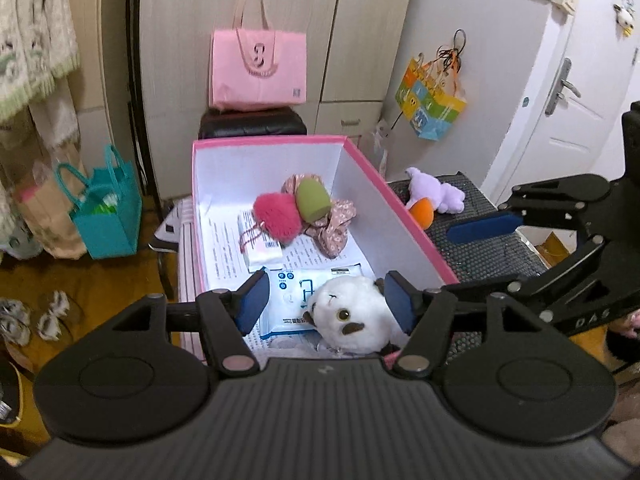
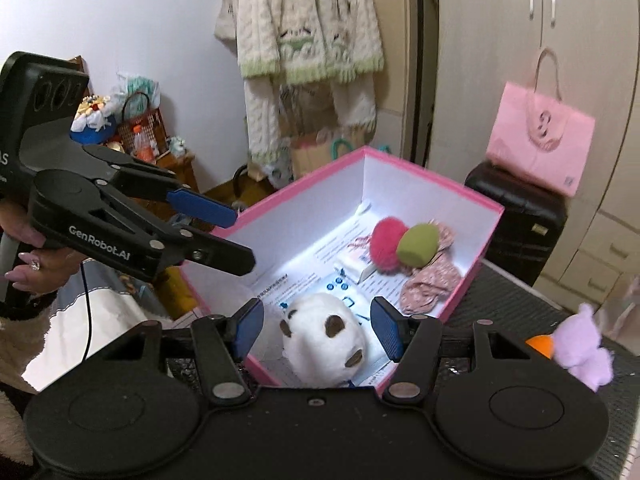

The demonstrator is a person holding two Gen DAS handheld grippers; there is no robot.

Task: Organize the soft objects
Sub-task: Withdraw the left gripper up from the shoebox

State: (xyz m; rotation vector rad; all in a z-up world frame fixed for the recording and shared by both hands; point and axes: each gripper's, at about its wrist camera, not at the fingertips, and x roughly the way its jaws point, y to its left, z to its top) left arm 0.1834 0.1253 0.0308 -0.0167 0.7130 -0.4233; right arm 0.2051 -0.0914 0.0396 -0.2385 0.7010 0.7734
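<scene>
A pink-rimmed white box [image 1: 400, 208] [image 2: 432, 172] holds a white plush toy [image 1: 352, 316] [image 2: 324, 336] at its near end. A pink pompom [image 1: 278, 214] [image 2: 386, 236], a green sponge [image 1: 314, 200] [image 2: 416, 250] and a floral scrunchie [image 1: 332, 228] [image 2: 428, 284] lie at its far end. My left gripper [image 1: 326, 300] [image 2: 236, 236] hangs open above the plush, and my right gripper [image 2: 318, 330] [image 1: 472, 260] is open over it too; neither presses on it. A purple plush [image 1: 436, 196] [image 2: 584, 348] with an orange part [image 1: 422, 212] lies outside the box on the mat.
A wipes pack [image 1: 288, 292] and a tissue pack [image 1: 264, 252] lie on printed paper in the box. The box stands on a black mat [image 1: 480, 256]. Behind it are a black case [image 1: 252, 124] with a pink tote [image 1: 258, 68]; a teal bag [image 1: 108, 216] sits on the floor.
</scene>
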